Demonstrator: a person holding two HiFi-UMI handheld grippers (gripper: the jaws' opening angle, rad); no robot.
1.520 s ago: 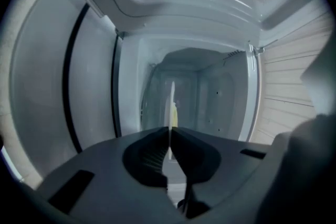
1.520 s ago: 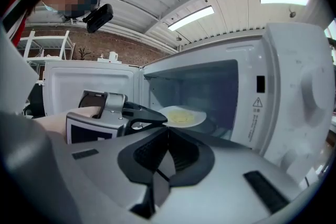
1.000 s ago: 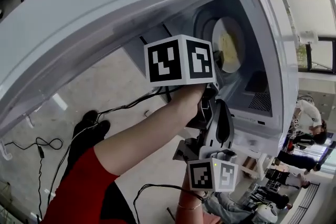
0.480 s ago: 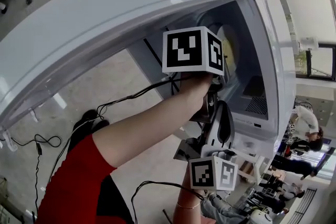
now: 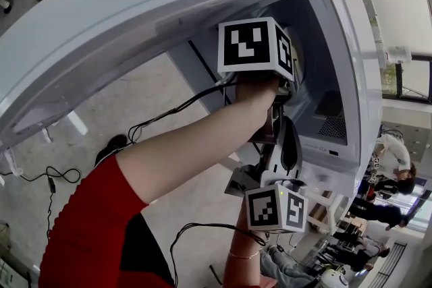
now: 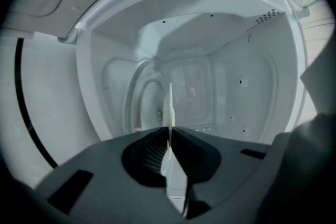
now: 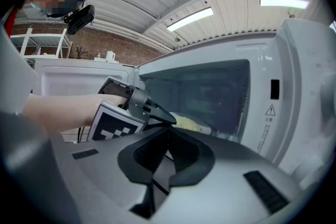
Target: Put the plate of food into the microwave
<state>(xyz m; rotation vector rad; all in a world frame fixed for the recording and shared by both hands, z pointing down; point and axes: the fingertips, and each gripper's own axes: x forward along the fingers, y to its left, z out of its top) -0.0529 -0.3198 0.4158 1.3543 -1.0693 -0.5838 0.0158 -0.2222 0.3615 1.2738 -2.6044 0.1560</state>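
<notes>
Placing step: left gripper (image 6: 169, 132) reaches inside the microwave (image 6: 252, 81), pinching the plate (image 6: 169, 105) by its rim, jaws just starting to part. Right gripper (image 7: 167, 131) waits outside, pressed together, empty. Next move probably calls for a full release, then a straight withdrawal.

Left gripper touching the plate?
Touching. Left gripper view: the plate stands edge-on, pinched between the left gripper's jaws, which are just opening.

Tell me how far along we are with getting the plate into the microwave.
Done: the microwave stands open and the plate of food is inside the cavity. In hand: the left gripper has the rim between its jaws, which are opening. The right gripper is outside, shut and empty. Left: let go and pull out.
</notes>
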